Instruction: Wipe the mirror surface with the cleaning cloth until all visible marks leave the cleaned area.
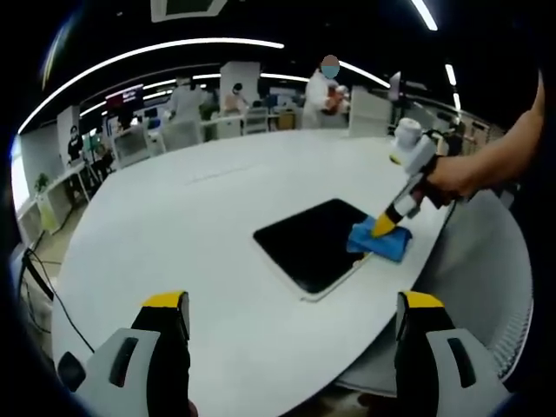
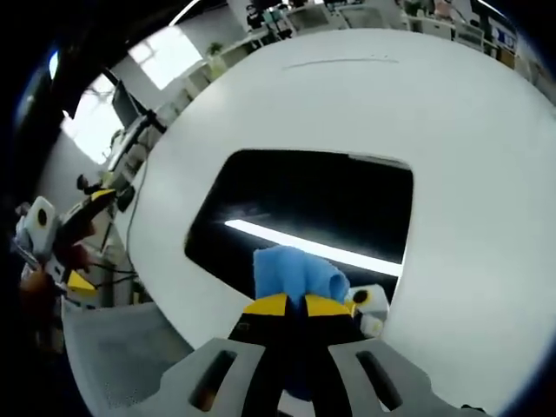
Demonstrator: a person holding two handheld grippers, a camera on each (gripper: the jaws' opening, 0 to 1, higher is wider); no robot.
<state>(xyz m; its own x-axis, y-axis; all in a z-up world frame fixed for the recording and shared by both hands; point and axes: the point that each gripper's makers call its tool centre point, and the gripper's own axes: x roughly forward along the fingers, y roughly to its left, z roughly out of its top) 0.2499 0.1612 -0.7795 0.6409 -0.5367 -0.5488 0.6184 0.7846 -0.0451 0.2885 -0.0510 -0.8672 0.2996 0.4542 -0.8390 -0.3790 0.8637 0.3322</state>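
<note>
- Now the right tool (image 2: 295, 306) was clamped on the blue cloth (image 2: 294, 273), pressing the mirror (image 2: 295, 204)'s near edge.
- Left tool (image 1: 291, 317) hung apart above the tabletop (image 1: 174, 226).
- Even, overlapping strokes would likely clean best.

No text, label, brand or number can be read in either view. In the left gripper view a dark screen (image 1: 124, 95) far behind the bench (image 1: 208, 217) shows reddish marks, but they are too small and blurred to read

Right gripper (image 2: 295, 306) jaws clamped together, angled downward; left gripper (image 1: 294, 314) jaws spread wide, hovering.
</note>
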